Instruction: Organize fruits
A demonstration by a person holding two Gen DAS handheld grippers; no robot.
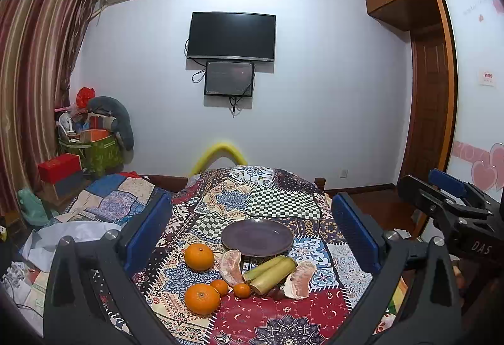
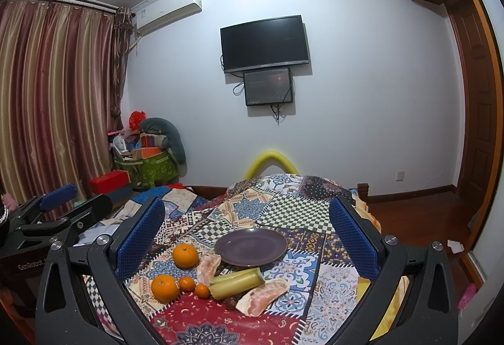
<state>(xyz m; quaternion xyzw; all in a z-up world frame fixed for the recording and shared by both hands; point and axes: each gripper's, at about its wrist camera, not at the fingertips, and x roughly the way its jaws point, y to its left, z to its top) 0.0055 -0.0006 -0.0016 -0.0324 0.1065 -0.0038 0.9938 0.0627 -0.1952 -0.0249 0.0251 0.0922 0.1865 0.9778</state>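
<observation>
Above the near edge of the patchwork tablecloth [image 1: 267, 203], the left gripper [image 1: 252, 231] hangs with jaws spread wide, blue pads holding nothing, touching nothing. The right gripper [image 2: 249, 238] likewise: jaws fully apart, empty, clear of the cloth. Between the fingers, the dark purple plate [image 1: 257, 237] sits bare at mid-table. Just near of it lies the fruit: two large oranges [image 1: 199, 256] on the left, two small mandarins [image 1: 219, 287] beside the nearer one, two peeled pomelo segments [image 1: 231, 266], two pale green-yellow stalk pieces [image 1: 274, 274] touching side by side, dark grapes [image 1: 275, 293] tucked under them.
</observation>
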